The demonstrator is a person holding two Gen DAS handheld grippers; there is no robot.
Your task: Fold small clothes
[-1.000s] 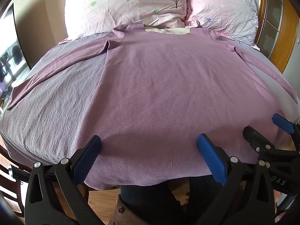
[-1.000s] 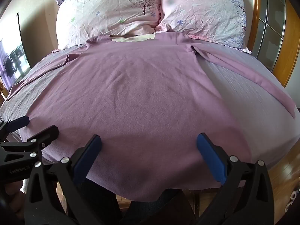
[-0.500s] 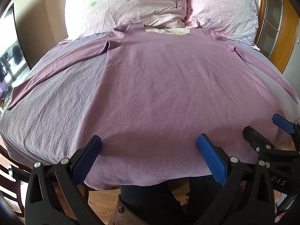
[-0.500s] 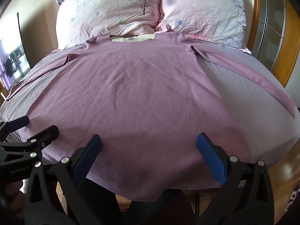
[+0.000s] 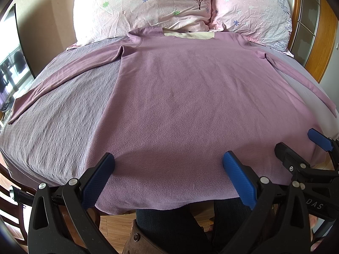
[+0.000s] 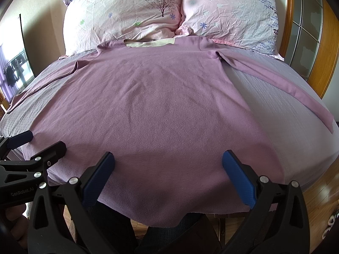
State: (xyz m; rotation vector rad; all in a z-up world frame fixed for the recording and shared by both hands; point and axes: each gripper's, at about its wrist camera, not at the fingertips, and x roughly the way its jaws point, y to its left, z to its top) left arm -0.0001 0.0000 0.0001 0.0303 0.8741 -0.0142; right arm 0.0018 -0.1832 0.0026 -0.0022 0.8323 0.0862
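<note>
A mauve long-sleeved shirt [image 5: 180, 97] lies flat on the bed, collar at the pillows, both sleeves spread outward, hem hanging over the near edge. It also fills the right wrist view [image 6: 161, 110]. My left gripper [image 5: 168, 175] is open and empty, hovering above the hem. My right gripper [image 6: 168, 175] is open and empty above the hem too. The right gripper shows at the right of the left wrist view [image 5: 300, 148]. The left gripper shows at the left of the right wrist view [image 6: 40, 144].
The bed [image 5: 53, 118] has a purple-grey cover. Two floral pillows [image 5: 144, 6] lean at the head. A wooden headboard [image 6: 326, 48] stands at the right. A window [image 5: 10, 67] is at the left. The person's legs [image 5: 175, 226] and wood floor are below the hem.
</note>
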